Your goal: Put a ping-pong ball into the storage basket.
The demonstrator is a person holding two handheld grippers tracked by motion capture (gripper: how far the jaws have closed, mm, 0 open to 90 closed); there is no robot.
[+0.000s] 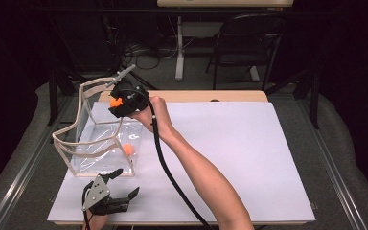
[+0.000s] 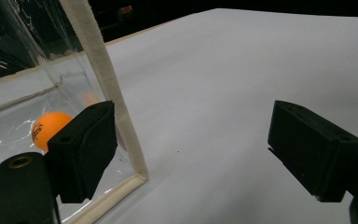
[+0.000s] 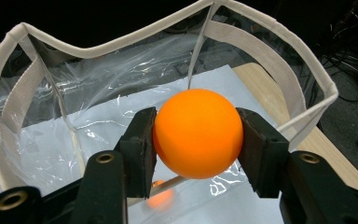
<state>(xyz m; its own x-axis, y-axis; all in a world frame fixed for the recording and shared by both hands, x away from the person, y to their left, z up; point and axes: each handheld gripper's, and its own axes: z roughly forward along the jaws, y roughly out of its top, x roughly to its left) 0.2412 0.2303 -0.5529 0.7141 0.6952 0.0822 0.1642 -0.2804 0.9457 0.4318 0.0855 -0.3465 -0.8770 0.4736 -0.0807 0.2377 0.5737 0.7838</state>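
Observation:
A clear plastic bag with beige trim stands open at the left of the white sheet. One orange ball lies inside it on the bottom. My right gripper hovers over the bag's far right rim, shut on a second orange ball held between its pads above the bag's opening. My left gripper rests near the sheet's front left edge, just in front of the bag, with its jaws wide apart and nothing between them. In the left gripper view the ball shows through the bag's wall beside a trim strip.
The right gripper's black cable trails over the sheet along the forearm. A wooden table edge shows behind the sheet. A folding chair and floor cables stand beyond the table. The sheet's right half lies bare.

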